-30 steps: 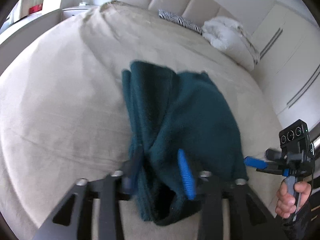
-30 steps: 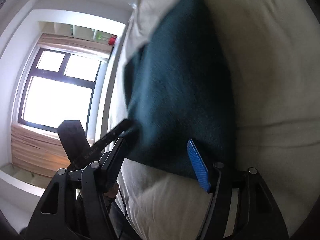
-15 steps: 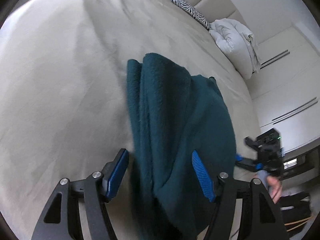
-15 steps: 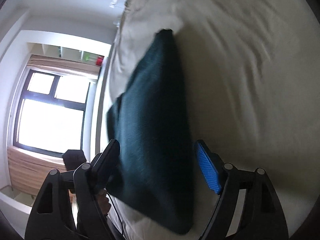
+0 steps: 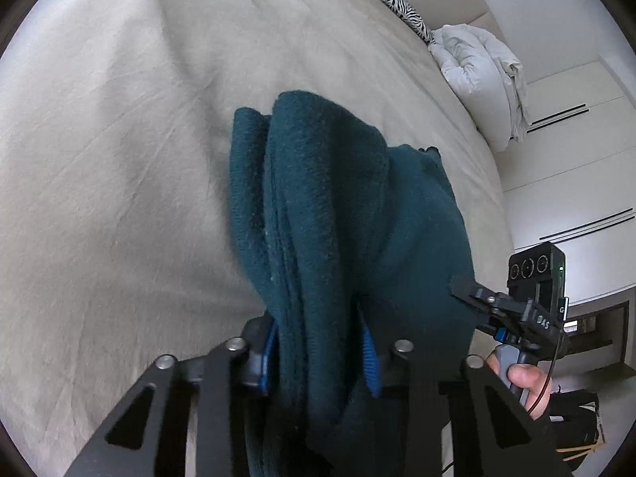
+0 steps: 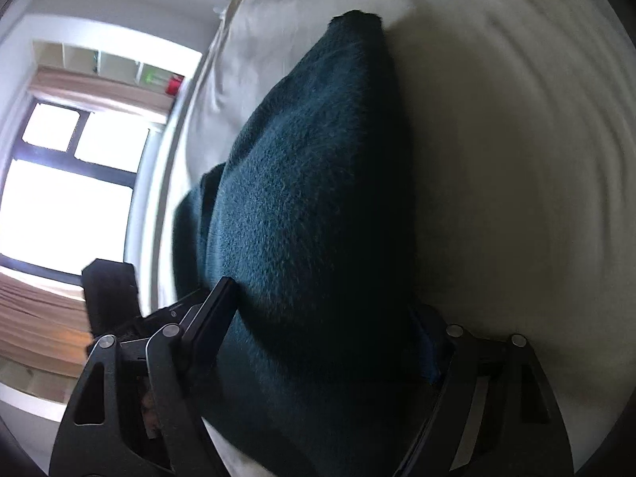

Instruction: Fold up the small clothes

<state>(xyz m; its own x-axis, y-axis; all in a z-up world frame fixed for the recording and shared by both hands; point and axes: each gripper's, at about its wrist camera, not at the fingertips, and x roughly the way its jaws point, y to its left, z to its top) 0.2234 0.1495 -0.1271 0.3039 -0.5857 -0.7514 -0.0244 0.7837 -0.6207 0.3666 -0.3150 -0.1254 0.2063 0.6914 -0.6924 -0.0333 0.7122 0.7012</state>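
Since a second ago you have brought both grippers down closer to the bed (image 5: 119, 151), and the dark teal garment (image 5: 338, 214) now fills more of each view. Your left gripper (image 5: 318, 351) has just been closing: its blue pads, which stood apart on either side of the fabric half a second back, now pinch a thick bunch of the garment's folded layers between them. The garment runs away from those jaws in ridges, lying on the beige sheet. Further right in that view, your right hand (image 5: 524, 381) holds the other tool at the garment's far edge. From the right wrist, your right gripper (image 6: 326, 334) has just been narrowing a little, with the garment (image 6: 310, 206) between its fingers. Both fingers sit against the cloth, but whether they truly press it you cannot tell.
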